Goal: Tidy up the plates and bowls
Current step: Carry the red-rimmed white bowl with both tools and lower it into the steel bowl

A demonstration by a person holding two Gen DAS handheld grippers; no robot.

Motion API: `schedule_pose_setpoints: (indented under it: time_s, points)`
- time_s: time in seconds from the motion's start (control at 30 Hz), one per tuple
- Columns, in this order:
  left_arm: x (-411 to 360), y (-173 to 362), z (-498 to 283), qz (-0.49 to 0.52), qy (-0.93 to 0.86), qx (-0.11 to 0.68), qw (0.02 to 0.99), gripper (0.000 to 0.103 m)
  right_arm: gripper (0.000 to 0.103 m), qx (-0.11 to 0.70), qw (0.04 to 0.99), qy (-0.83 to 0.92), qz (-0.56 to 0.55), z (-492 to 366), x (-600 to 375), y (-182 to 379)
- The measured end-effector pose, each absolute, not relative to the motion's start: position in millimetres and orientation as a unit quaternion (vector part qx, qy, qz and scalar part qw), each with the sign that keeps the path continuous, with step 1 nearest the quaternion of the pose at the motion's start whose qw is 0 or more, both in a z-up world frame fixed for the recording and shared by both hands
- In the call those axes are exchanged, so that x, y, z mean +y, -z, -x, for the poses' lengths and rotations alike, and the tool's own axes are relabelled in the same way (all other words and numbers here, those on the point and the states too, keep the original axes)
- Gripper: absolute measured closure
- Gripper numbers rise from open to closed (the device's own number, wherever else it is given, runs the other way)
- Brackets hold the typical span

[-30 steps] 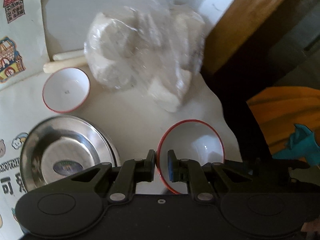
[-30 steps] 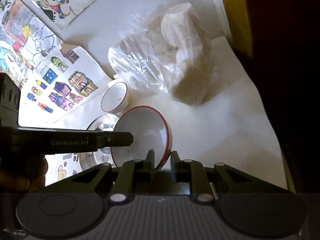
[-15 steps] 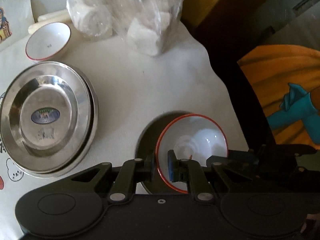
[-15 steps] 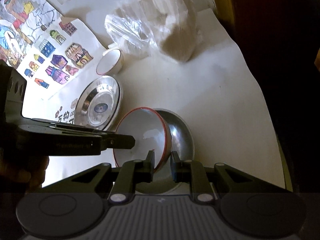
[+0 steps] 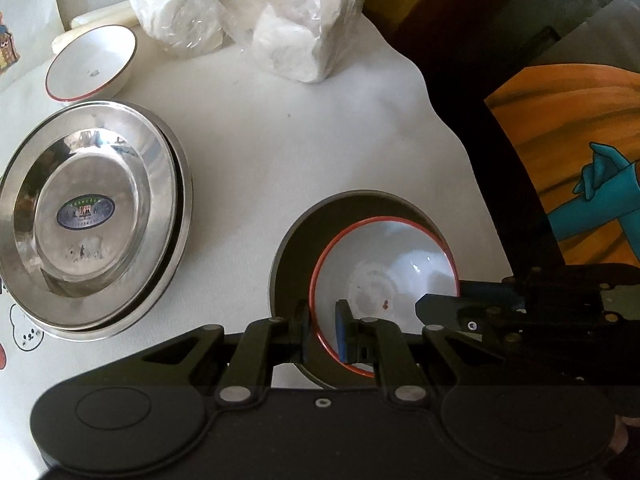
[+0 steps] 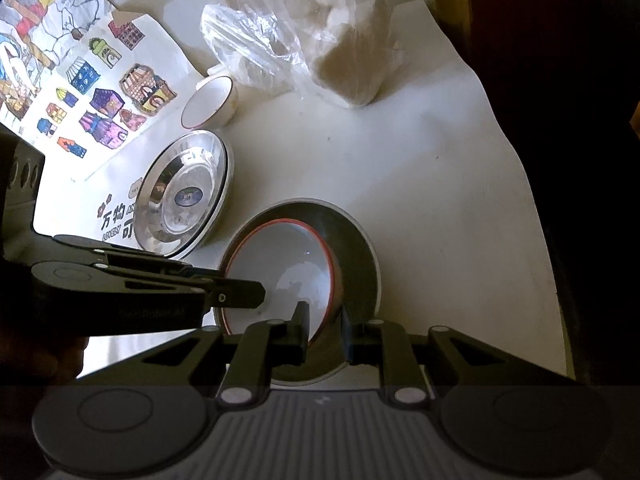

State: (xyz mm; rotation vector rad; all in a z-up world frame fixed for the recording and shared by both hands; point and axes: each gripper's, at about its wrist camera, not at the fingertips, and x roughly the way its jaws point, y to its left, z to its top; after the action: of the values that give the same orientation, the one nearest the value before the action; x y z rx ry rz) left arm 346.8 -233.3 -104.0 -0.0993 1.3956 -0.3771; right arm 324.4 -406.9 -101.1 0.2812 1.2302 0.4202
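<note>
White cloth covers the surface. Both tongs pinch the rim of one red-rimmed bowl: the left tongs clamp its near edge, the right tongs its opposite side. It sits inside a steel plate. Stacked steel plates lie well apart to one side, with a small bowl beyond them, near a plastic bag.
</note>
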Motion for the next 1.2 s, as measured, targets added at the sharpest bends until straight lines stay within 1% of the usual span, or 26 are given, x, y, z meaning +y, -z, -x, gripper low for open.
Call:
schedule_pose_setpoints:
  time_s: [0.73, 1.2]
  points:
    - [-237.9, 113.0, -351.7, 0.048, 0.160, 0.648, 0.743, 0.090, 0.084, 0.583, 0.780, -0.190, -0.124, -330.9, -401.9, 110.4]
    - [-233.1, 105.3, -352.0, 0.056, 0.165, 0.638, 0.750, 0.089, 0.082, 0.580, 0.783, -0.184, -0.128, -329.0, -403.8, 108.2]
